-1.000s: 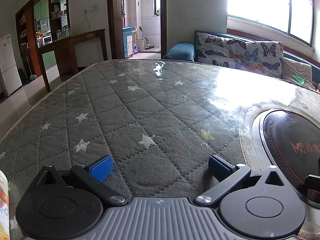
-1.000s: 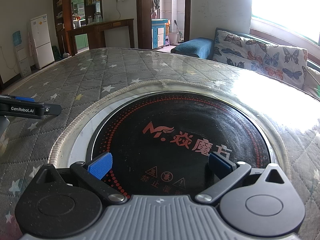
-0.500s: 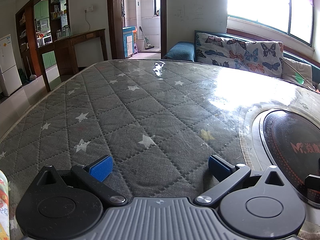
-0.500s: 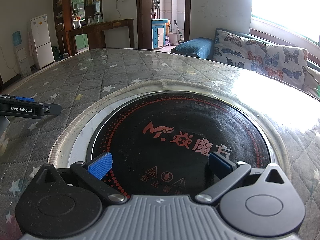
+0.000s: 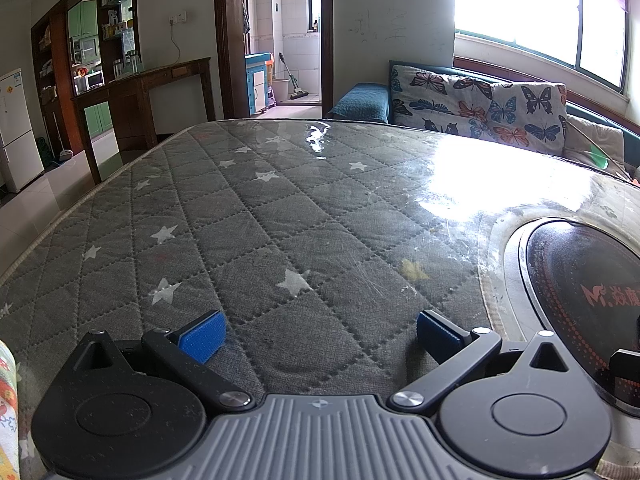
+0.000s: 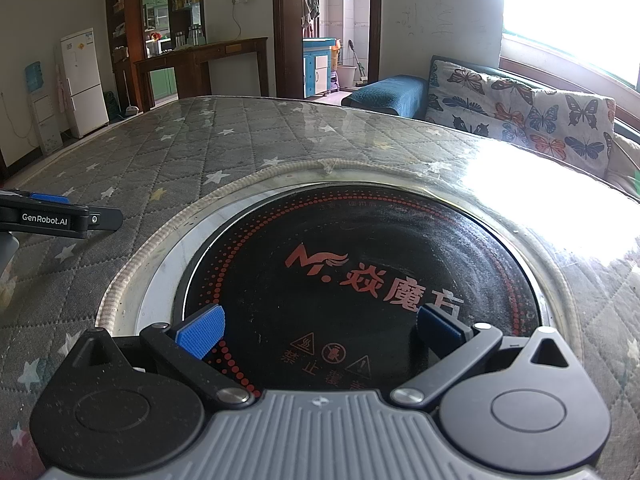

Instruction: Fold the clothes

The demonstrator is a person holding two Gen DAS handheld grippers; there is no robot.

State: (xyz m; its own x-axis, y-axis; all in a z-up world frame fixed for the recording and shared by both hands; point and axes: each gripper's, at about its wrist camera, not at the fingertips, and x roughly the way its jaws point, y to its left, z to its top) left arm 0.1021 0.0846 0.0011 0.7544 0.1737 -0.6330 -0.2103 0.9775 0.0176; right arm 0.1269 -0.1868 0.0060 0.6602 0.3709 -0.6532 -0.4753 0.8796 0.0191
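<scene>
Left tool (image 5: pixel 318 332) & right tool (image 6: pixel 318 330): jaws spread wide, holding nothing, over quilted tabletop (image 5: pixel 256 216). Patterned garment (image 5: pixel 7 408): sliver at left-view's lower-left edge. Right tool above induction cooktop (image 6: pixel 360 272).

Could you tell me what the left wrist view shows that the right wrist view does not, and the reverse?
Only the left wrist view shows the patterned cloth at its lower-left edge and the open left gripper from behind. Only the right wrist view shows the whole round cooktop, the open right gripper and the water dispenser. Both share the quilted star cover, the butterfly sofa and the white fridge.
</scene>
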